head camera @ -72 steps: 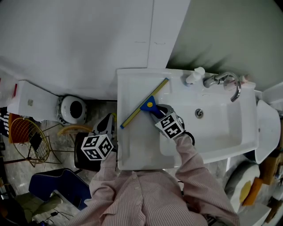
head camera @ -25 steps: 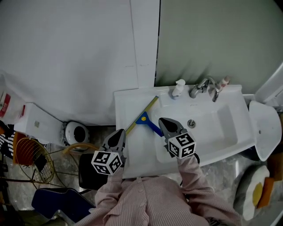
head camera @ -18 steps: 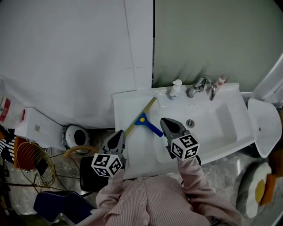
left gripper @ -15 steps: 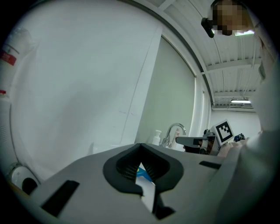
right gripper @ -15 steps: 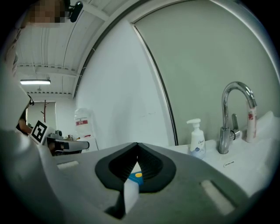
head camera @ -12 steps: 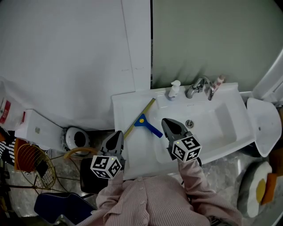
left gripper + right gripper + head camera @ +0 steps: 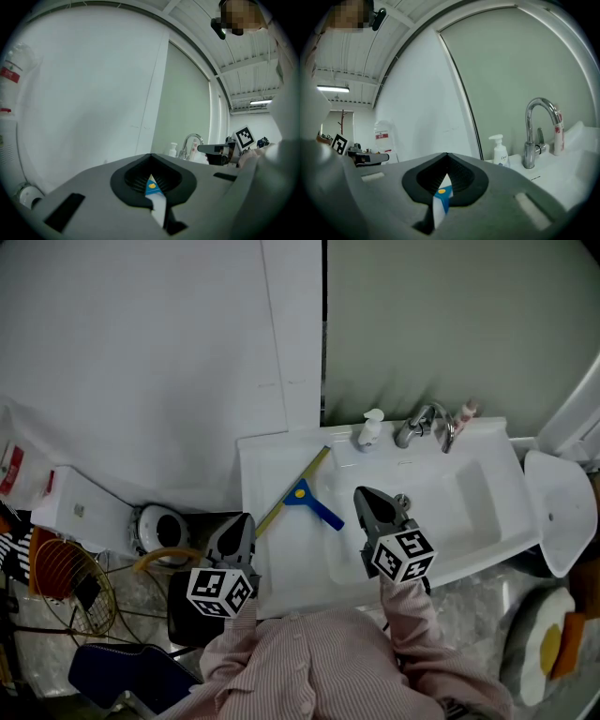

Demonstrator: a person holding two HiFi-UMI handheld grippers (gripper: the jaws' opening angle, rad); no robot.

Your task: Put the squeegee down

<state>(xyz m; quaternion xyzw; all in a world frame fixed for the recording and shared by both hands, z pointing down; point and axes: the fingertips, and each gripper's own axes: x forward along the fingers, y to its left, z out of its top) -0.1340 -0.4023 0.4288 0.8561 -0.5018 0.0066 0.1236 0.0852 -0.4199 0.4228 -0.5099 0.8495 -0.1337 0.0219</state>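
**Squeegee lying on the basin top, both grippers off it**

The right gripper (image 7: 362, 494) is hovering with its grey jaws pressed together and nothing pinched between them. In the right gripper view only a thin slit is showing between the jaws, with a sliver of blue and a yellow dot beyond it. The left gripper (image 7: 245, 520) is likewise holding its jaws together on nothing, and the same blue sliver is showing past them. Each gripper is carrying its black-and-white marker cube at the back, and pink-striped sleeves (image 7: 412, 624) are reaching out behind them.

The right gripper is hanging over the left rim of the bowl of the white ceramic washbasin (image 7: 281, 563). The left gripper is hanging just off the basin's left edge, near its front corner, above a dark box-shaped thing (image 7: 183, 610) on the floor.

The squeegee with the blue plastic handle and long yellow-edged blade (image 7: 302, 493) is lying flat on the basin's level left shelf, between the two grippers and touching neither. Its blade is running diagonally from beside the white pump bottle (image 7: 369, 429) down towards the basin's left edge. Its handle is pointing towards the bowl, ending near the right gripper.

Farther back, a chrome tap (image 7: 427, 424) is arching over the bowl beside a small pink-topped tube (image 7: 466, 412).
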